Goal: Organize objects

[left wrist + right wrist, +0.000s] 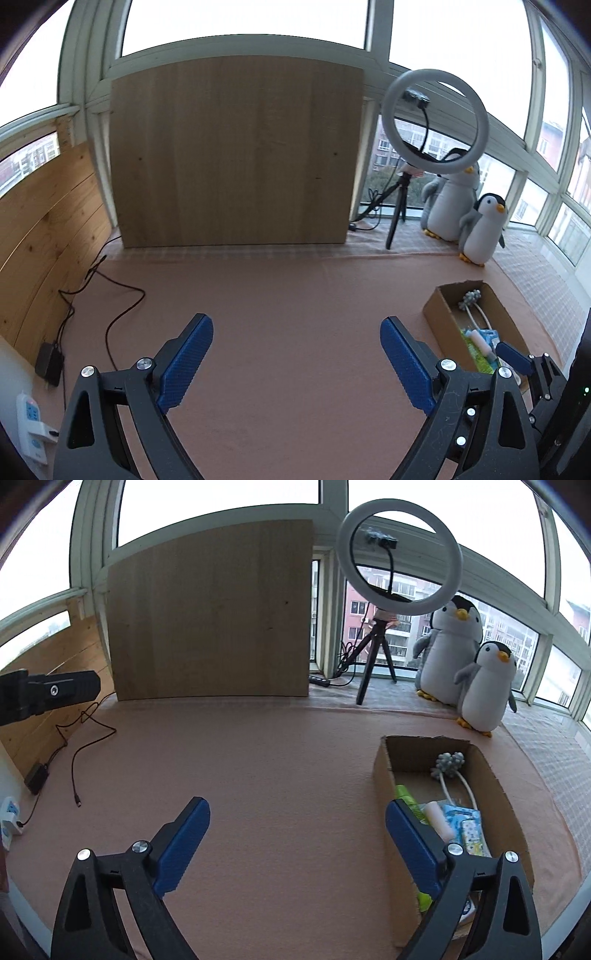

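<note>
An open cardboard box (384, 775) lies on the pink cloth at the right. Inside it are a grey knobbly toy on white stems (448, 764), a green tube (405, 796), a cream cylinder (439, 821) and blue packets (466, 825). My right gripper (295, 805) is open and empty, its right finger over the box's left wall. My left gripper (295, 321) hangs open and empty over bare cloth, with the box (439, 314) to its right. A blue pad (513, 357) of the right gripper shows above the box's near end.
A wooden board (236, 155) leans on the window at the back. A ring light on a tripod (399, 554) and two plush penguins (487, 686) stand at the back right. A black cable (79, 746), an adapter (48, 363) and a power strip (31, 424) lie at the left.
</note>
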A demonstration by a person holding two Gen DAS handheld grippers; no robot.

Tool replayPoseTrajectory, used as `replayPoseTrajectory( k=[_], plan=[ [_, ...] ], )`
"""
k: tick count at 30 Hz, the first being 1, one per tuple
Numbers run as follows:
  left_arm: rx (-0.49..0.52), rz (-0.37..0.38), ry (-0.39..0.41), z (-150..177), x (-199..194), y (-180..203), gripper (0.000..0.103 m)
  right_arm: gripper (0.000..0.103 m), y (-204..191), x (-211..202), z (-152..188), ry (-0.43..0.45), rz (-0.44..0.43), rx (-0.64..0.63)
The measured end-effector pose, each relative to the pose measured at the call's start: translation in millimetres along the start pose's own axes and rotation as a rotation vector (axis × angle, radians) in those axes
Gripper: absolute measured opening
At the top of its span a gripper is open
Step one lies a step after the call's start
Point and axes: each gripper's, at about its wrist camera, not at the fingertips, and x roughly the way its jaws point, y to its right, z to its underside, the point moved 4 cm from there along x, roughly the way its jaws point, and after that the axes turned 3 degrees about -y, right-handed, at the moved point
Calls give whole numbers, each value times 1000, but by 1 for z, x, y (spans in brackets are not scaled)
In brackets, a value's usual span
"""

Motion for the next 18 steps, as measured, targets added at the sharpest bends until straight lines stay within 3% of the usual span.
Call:
replayPoseTrajectory(
  k=[7, 18],
  plan=[
    [-77, -61, 27, 16, -27, -61, 96, 99, -47, -6, -10, -10, -35, -76],
    [-102, -78, 33, 23, -37, -80, 102, 101, -60, -11, -17, -1, -42, -105]
  ],
)
